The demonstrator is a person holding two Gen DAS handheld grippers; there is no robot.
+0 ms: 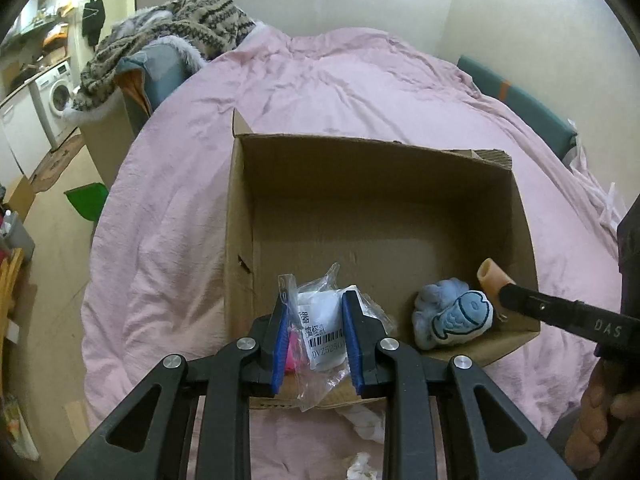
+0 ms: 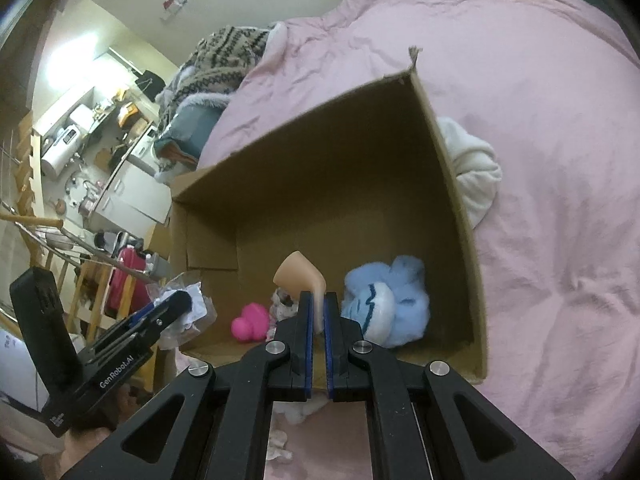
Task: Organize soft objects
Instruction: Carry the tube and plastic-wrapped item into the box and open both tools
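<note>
An open cardboard box (image 1: 380, 184) lies on the pink bedcover; it also shows in the right wrist view (image 2: 320, 184). My left gripper (image 1: 316, 308) is shut on a clear plastic bag with a white label (image 1: 320, 320), held over the box's near edge. My right gripper (image 2: 319, 300) is shut on a soft peach-coloured toy (image 2: 298, 272), held inside the box; the toy also shows in the left wrist view (image 1: 494, 276). A blue plush fish (image 1: 456, 316) lies in the box's corner, also seen from the right wrist (image 2: 388, 300). A pink soft toy (image 2: 250, 322) lies on the box floor.
A white bundled cloth (image 2: 476, 172) lies on the pink bedcover (image 1: 320, 80) beside the box. A patterned knit blanket (image 1: 168, 36) is heaped at the bed's far left. A washing machine (image 1: 54, 96) and a green bin (image 1: 86, 200) stand beyond the bed's left edge.
</note>
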